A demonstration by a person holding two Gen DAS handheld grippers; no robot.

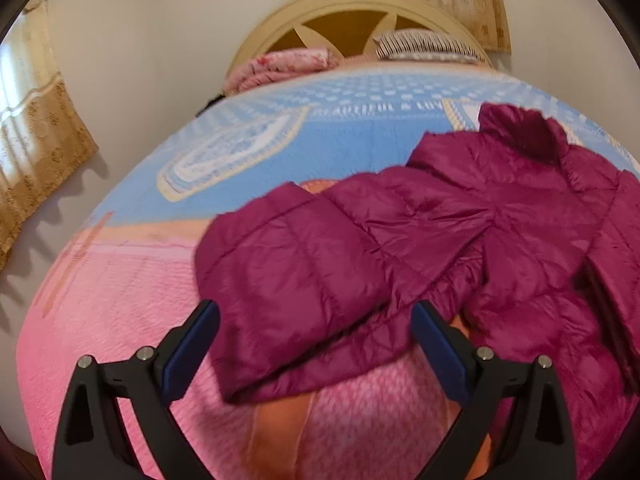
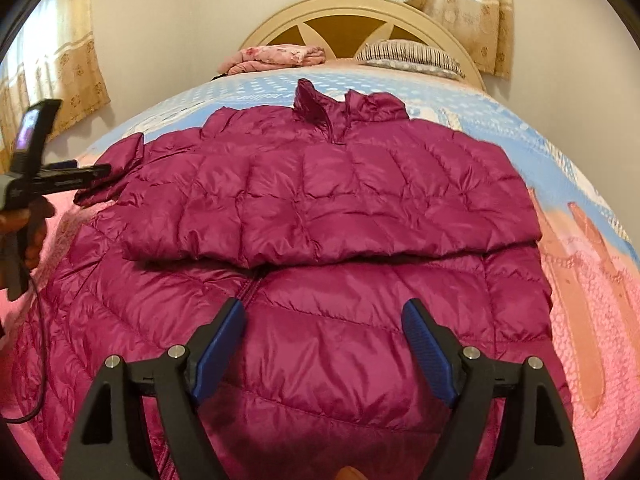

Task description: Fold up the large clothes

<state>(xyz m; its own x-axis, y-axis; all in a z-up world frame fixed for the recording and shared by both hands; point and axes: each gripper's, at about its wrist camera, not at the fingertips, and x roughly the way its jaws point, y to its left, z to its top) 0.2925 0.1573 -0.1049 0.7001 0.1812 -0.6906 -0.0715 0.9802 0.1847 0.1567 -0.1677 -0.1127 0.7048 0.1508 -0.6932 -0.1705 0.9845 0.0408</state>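
Note:
A magenta quilted puffer jacket [image 2: 320, 208] lies front up on the bed, collar [image 2: 344, 116] toward the headboard. One sleeve [image 2: 400, 224] is folded across its chest. The other sleeve [image 1: 304, 280] sticks out to the side. My left gripper [image 1: 316, 308] is open just above that sleeve's cuff end, its blue pads [image 1: 192, 344] apart and touching nothing. In the right wrist view the left gripper [image 2: 96, 170] shows at the left edge, held by a hand [image 2: 28, 220]. My right gripper [image 2: 324, 306] stands open over the jacket's lower front beside the zip [image 2: 252, 284], with nothing gripped.
The bedspread [image 1: 120, 300] is pink near me and blue farther off. At the cream headboard [image 2: 360, 12] lie a folded pink floral blanket [image 2: 276, 58] and a striped pillow [image 2: 408, 56]. Curtains [image 1: 36, 152] hang on the left and behind. A black cable [image 2: 40, 360] trails at the left.

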